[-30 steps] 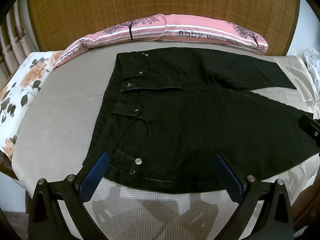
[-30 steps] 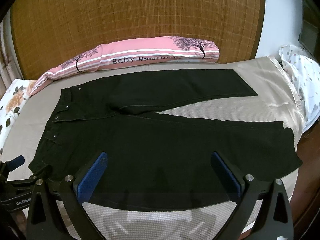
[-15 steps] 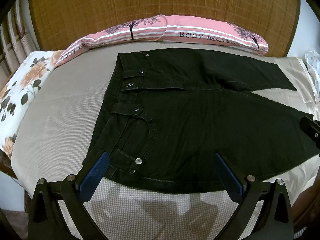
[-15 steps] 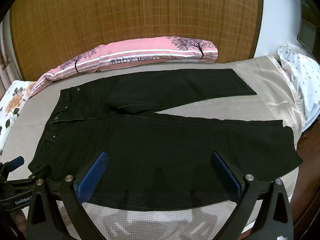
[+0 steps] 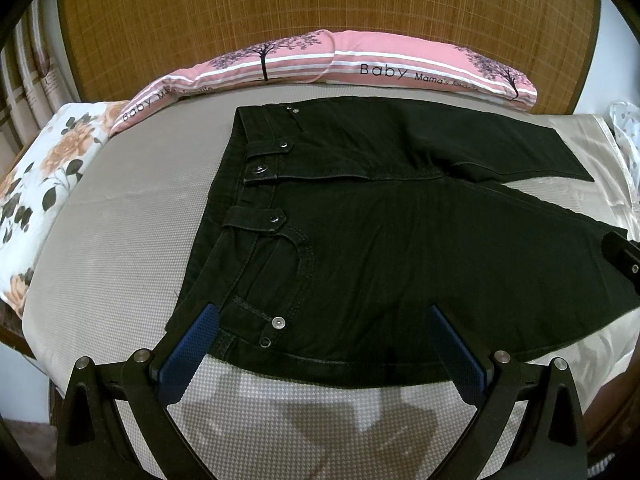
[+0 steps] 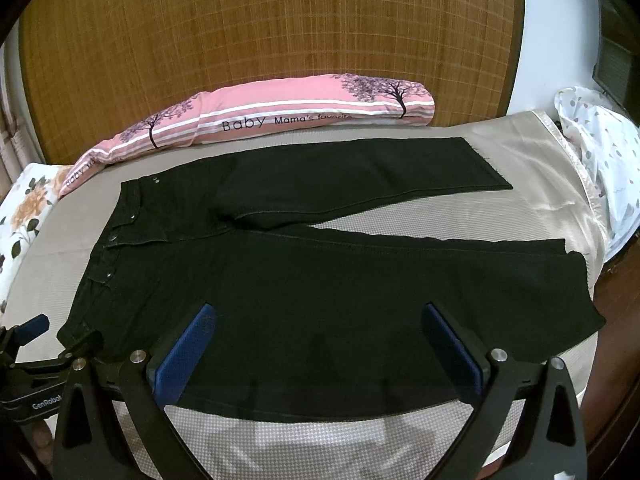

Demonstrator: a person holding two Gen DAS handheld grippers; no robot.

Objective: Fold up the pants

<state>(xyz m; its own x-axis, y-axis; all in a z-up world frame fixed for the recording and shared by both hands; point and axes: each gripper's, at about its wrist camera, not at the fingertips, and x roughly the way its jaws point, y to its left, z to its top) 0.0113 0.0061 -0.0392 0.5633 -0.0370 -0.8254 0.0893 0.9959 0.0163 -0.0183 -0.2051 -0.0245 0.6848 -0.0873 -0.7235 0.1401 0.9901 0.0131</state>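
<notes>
Black pants lie flat on a beige bed mat, waistband to the left, both legs spread apart toward the right. My left gripper is open above the near waist corner by the pocket, its blue pads wide apart, nothing between them. My right gripper is open over the near leg's lower edge. The left gripper also shows at the right wrist view's lower left; the right gripper's tip shows at the left wrist view's right edge.
A long pink bolster pillow lies along the far side against a woven headboard. A floral pillow lies at the left. White patterned cloth sits at the right edge. Bare mat lies left of the waistband.
Both views have shifted only slightly; the pants sit a little lower and closer in frame. The pants lie as before and both grippers stay open.
</notes>
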